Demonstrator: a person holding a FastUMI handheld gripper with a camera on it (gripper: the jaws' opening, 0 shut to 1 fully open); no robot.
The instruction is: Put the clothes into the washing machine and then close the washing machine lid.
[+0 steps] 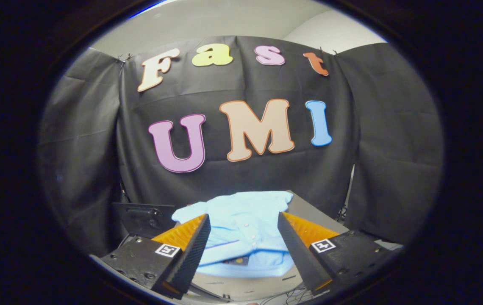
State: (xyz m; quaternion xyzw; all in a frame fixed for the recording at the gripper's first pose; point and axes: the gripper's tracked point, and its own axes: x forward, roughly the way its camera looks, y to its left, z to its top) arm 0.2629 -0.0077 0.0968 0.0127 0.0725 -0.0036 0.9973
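Just ahead of the light blue shirt (241, 224), I am holding my gripper (243, 241) with its fingers (190, 250) spread wide and released, nothing pressed between them; the shirt is lying flat on a grey surface (309, 209), its collar end nearest me and its sleeves reaching away beyond the fingertips; seen from here, the garment's middle, with its row of small buttons, is sitting in the gap between the two fingers, though I cannot tell whether the tips are touching the cloth or hovering above it. A dark panel (144, 218) is standing just to the left of the shirt; I cannot say whether it belongs to the washing machine. I am judging this to be the opening step, the pick-up of the clothes, with the loading and the lid both not yet done; the next move is calling for me to lower the fingers onto the shirt near its collar, gather a fold of fabric, and close firmly enough that the cloth is not slipping out when lifted.
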